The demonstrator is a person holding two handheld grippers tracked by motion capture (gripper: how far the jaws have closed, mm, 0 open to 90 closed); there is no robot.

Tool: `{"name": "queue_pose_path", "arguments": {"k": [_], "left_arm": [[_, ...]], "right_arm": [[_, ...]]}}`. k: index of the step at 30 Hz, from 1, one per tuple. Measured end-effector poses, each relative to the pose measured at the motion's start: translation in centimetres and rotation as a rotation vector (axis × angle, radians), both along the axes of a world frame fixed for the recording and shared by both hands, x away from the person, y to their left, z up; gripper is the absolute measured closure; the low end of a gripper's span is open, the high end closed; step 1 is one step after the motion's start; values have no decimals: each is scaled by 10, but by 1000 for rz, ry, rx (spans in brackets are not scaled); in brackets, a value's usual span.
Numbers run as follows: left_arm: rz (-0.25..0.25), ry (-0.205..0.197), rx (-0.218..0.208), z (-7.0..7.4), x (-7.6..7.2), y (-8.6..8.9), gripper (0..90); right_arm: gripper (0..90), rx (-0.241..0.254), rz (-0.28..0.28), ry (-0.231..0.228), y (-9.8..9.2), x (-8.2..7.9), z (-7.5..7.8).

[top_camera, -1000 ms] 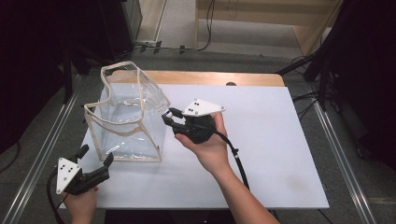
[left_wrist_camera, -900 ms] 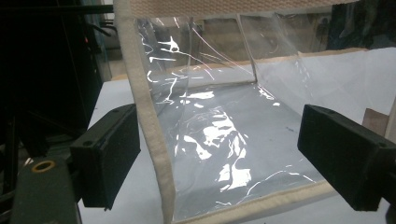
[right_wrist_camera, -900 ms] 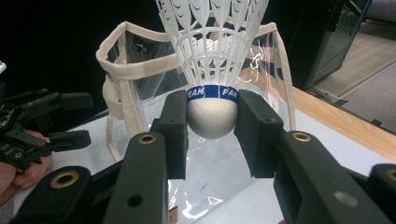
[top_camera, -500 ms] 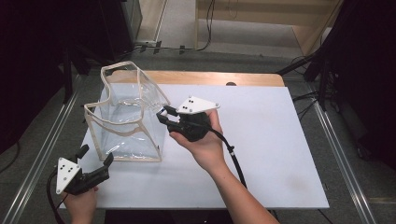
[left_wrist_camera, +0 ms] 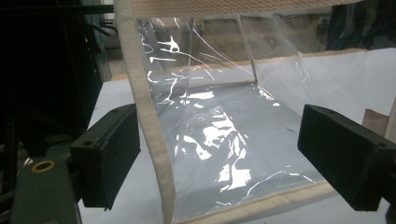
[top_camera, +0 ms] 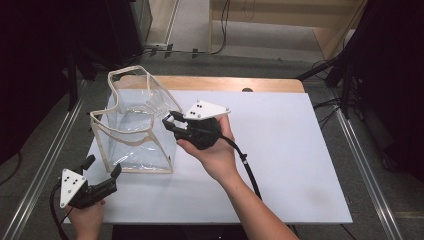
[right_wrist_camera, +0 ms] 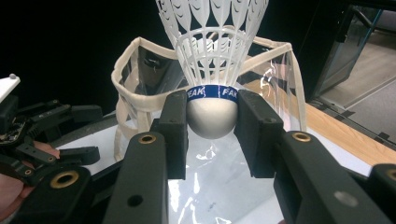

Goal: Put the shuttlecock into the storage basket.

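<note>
Right gripper view shows the right hand-held gripper (right_wrist_camera: 212,135) squeezed shut on a white shuttlecock (right_wrist_camera: 212,70). Its round white nose sits between the two black pads (right_wrist_camera: 175,133), and the feathery skirt points up (a blue band runs around it). Just behind it is the open top of the clear bag (right_wrist_camera: 140,70) with its cream edge.

From the high view, the right hand-held gripper (top_camera: 171,123) has slid a little closer to the clear bag (top_camera: 132,135) than it was a second ago. It is now right at the bag's near top edge, on the white counter (top_camera: 280,150). That likely means the shuttlecock is about to go into the bag, but it is not inside yet.

The left hand-held gripper (top_camera: 102,172) has stayed at the bag's lower corner. Its jaws are wide apart and hold nothing. In the left gripper view the bag's cream corner strip (left_wrist_camera: 149,121) runs between the pads (left_wrist_camera: 109,154), not pinched.
</note>
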State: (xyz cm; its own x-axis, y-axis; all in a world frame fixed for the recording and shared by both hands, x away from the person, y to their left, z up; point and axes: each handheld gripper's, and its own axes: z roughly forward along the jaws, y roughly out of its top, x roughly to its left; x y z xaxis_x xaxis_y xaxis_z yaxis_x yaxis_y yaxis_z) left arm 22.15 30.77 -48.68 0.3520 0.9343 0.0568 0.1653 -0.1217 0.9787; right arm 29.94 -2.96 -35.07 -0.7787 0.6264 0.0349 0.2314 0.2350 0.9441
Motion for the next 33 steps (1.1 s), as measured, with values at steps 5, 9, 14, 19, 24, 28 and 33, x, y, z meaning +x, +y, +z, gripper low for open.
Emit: {"name": "queue_pose_path", "arguments": {"k": [5,9,14,19,24,28,33], "left_arm": [[0,-1,0,0,0,0,137],[-1,-1,-3,0,0,0,137],[-1,-1,-4,0,0,0,137],[0,-1,-4,0,0,0,137],[0,-1,-6,0,0,0,137],[-1,-1,-4,0,0,1,137],[-2,0,-2,0,0,1,137]], "right_arm": [[631,1,8,-3,5,0,2],[630,5,15,-5,9,0,3],[631,8,23,-6,13,1,4],[630,9,29,-7,16,1,5],[630,13,39,-8,20,1,7],[630,14,39,-14,23,1,9],[630,19,46,-19,28,1,10]]}}
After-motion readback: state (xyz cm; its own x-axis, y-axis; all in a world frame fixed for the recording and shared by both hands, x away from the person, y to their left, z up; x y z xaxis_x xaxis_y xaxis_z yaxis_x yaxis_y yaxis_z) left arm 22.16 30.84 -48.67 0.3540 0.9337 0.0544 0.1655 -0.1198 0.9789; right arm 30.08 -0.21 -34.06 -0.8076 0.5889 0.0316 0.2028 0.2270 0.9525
